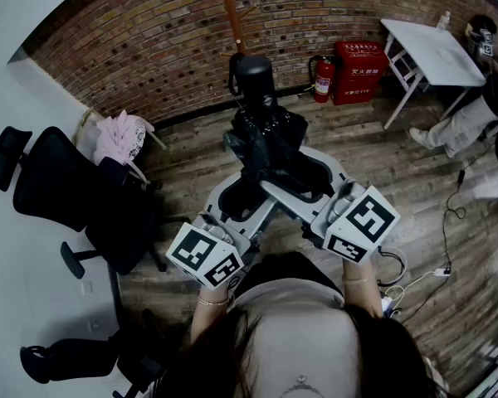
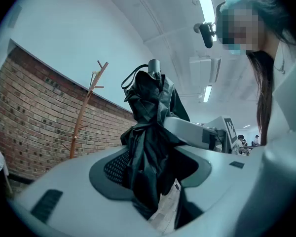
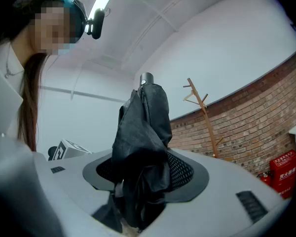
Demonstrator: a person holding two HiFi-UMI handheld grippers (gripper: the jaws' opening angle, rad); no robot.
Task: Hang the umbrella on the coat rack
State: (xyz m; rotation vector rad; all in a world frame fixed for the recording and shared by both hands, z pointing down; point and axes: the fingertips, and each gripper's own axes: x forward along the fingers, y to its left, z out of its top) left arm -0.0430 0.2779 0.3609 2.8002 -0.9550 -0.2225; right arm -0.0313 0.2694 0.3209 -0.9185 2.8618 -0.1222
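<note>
umbrella (image 1: 264, 139) upright, in the jaws of left gripper (image 1: 245, 193) and right gripper (image 1: 303, 177), one at each side | coat rack (image 1: 230, 11) behind umbrella, before brick wall (image 1: 149, 48) | office chair (image 1: 62, 185) at left | fire extinguisher (image 1: 322, 77) right of rack, at wall's foot | folding table (image 1: 436, 52) farther right

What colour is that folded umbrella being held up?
Black, slightly glossy. The umbrella shows best in the right gripper view.
</note>
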